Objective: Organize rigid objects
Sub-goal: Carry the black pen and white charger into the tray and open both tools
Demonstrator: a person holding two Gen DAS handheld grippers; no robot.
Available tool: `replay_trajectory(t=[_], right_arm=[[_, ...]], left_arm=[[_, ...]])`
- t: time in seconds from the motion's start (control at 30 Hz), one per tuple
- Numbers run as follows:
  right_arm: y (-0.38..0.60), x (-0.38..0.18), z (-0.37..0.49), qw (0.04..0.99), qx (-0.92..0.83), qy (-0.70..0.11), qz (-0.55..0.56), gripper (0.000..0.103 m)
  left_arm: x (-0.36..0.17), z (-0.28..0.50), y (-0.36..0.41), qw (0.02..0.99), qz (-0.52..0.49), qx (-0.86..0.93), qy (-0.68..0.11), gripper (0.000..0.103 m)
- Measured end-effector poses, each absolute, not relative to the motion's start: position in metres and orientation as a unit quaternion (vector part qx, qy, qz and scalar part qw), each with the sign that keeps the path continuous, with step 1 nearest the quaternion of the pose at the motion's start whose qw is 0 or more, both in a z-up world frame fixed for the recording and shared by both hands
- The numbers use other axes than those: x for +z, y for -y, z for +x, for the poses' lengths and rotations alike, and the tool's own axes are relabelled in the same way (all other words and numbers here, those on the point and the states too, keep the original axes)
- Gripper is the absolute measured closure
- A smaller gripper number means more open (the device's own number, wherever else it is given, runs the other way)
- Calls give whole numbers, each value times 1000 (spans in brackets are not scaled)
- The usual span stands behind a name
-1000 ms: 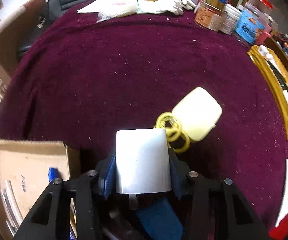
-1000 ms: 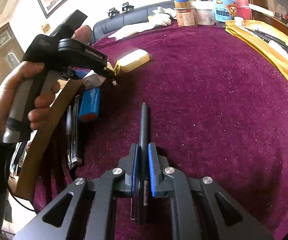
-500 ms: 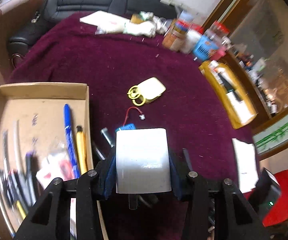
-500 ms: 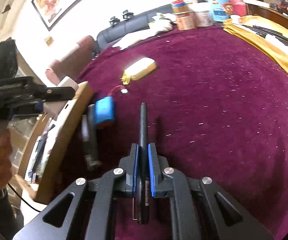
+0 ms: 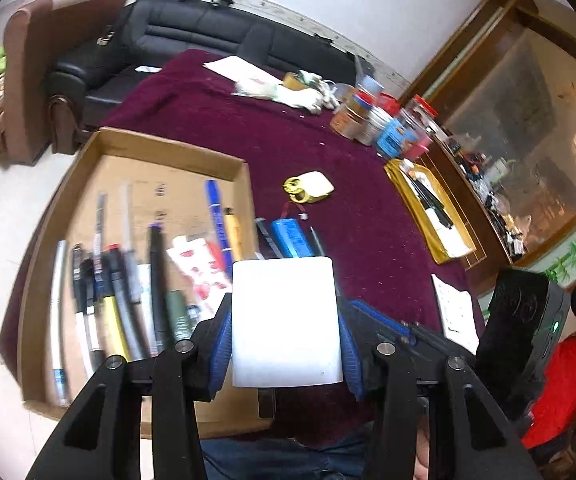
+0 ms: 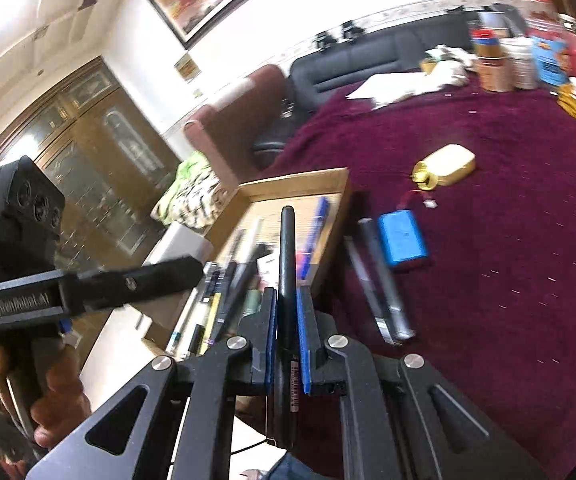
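Note:
My left gripper (image 5: pixel 284 336) is shut on a white rectangular block (image 5: pixel 284 300) and hangs above the near right corner of a shallow cardboard tray (image 5: pixel 168 148). Several pens and markers lie in the tray. My right gripper (image 6: pixel 288 320) is shut on a black pen (image 6: pixel 286 240), which points out over the tray (image 6: pixel 299 182). A blue battery pack (image 5: pixel 289 236) (image 6: pixel 401 240) with red wires lies on the maroon cloth beside the tray, with grey stick-like tools (image 6: pixel 383 280) next to it. Farther out sits a pale yellow case (image 5: pixel 315 188) (image 6: pixel 449 164).
Jars and tins (image 5: pixel 371 120) and white gloves (image 5: pixel 299 92) crowd the table's far end. A yellow tray (image 5: pixel 427 216) with dark tools lies at the right edge. A black sofa (image 5: pixel 192 32) and a brown armchair (image 5: pixel 32 76) stand beyond. A hand (image 6: pixel 56 392) holds the left tool.
Both grippers rose and drew back toward the cardboard tray, which now fills the left of both views. The white block and the black pen stayed gripped.

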State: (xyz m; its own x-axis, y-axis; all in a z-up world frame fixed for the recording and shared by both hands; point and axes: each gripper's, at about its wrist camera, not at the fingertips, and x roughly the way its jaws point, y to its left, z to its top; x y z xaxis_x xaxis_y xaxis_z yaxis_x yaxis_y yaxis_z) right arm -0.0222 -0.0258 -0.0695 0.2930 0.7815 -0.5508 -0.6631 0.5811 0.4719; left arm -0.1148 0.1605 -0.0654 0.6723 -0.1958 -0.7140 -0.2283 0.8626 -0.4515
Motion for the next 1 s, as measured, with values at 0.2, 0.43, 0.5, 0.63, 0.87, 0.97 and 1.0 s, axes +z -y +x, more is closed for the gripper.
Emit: replay_trajectory(t=[0.2, 0.43, 0.5, 0.63, 0.87, 0.97, 1.0], right_arm=[[-17, -75, -23, 783, 471, -402, 57, 94], [-18, -82, -10, 782, 462, -413, 63, 94], [-9, -84, -7, 779, 462, -417, 82, 93], [-14, -91, 0, 765, 470, -430, 92, 93], [-58, -82, 16, 766, 471, -433, 56, 93], [-80, -87, 37, 776, 446, -444, 41, 93], [-87, -91, 46, 777, 438, -451, 39, 93]], left_arm=[[-81, -123, -191, 872, -279, 39, -401, 54], [-94, -128, -218, 864, -306, 60, -395, 54], [-99, -131, -224, 861, -309, 75, -398, 54], [-111, -133, -236, 853, -317, 89, -404, 54], [-111, -111, -257, 855, -308, 102, -405, 54], [-113, -90, -269, 855, -301, 107, -408, 54], [-115, -81, -274, 856, -297, 107, -409, 54]])
